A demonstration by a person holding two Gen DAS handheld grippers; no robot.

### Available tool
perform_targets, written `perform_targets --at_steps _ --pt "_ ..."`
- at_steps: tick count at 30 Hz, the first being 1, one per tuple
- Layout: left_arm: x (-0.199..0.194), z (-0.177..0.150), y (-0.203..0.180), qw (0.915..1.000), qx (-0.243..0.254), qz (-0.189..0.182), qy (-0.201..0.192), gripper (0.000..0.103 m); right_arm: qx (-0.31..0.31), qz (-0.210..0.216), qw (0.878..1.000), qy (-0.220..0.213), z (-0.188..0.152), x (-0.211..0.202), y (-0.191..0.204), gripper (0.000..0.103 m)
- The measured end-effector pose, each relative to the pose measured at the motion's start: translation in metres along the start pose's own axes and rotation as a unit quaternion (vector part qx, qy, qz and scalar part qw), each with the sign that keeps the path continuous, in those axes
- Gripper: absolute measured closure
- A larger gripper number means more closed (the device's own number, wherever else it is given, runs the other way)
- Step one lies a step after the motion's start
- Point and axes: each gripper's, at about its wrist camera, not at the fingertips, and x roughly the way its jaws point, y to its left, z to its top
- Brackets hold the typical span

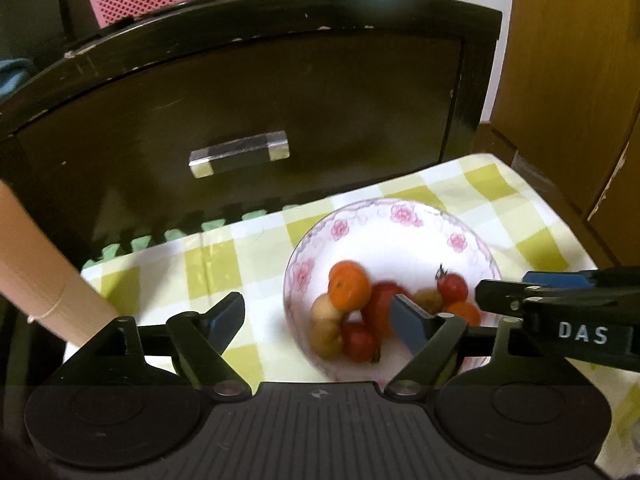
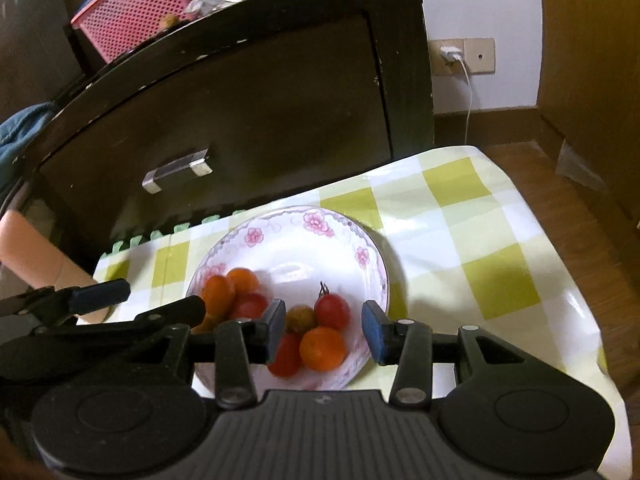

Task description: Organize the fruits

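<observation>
My left claw (image 1: 318, 316) is open beside the flowered bowl (image 2: 352, 236) on the desk (image 2: 480, 248). My right claw (image 2: 324, 330), open too, hovers over an orange (image 2: 322, 349); round fruits may slip, or both claws collide.

Two hand-held tools point forward, side by side. The left tool (image 1: 318, 318) has its two blue-padded fingers spread wide apart, holding nothing. The right tool (image 2: 325, 330) is also spread, its fingers a little closer together, nothing between them. A bare forearm (image 1: 36, 268) shows at the far left, angled downward.
</observation>
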Motion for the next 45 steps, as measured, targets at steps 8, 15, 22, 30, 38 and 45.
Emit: perform_targets --at_steps 8,15,22,30,38,45 --pt "-0.023 -0.018 0.002 0.9999 -0.002 0.011 -0.006 0.011 0.002 -0.004 1.0 0.001 -0.026 -0.021 0.007 0.06" --pt "-0.042 -0.037 0.003 0.9999 -0.009 0.011 -0.009 0.01 -0.002 -0.009 1.0 -0.003 -0.049 -0.041 0.012 0.059" --pt "-0.064 -0.053 -0.003 0.9997 -0.007 0.015 -0.016 0.009 -0.013 -0.008 1.0 -0.008 -0.069 -0.061 0.018 0.059" --pt "-0.083 -0.073 -0.006 0.9995 -0.007 0.02 -0.023 0.009 -0.009 -0.003 1.0 -0.009 -0.086 -0.08 0.018 0.059" --pt "-0.1 -0.09 -0.011 0.999 0.003 0.038 -0.024 0.009 -0.009 0.001 1.0 -0.003 -0.106 -0.094 0.023 0.059" --pt "-0.105 -0.107 -0.012 0.9994 -0.002 0.034 -0.011 0.009 -0.005 -0.001 1.0 0.009 -0.122 -0.1 0.024 0.059"
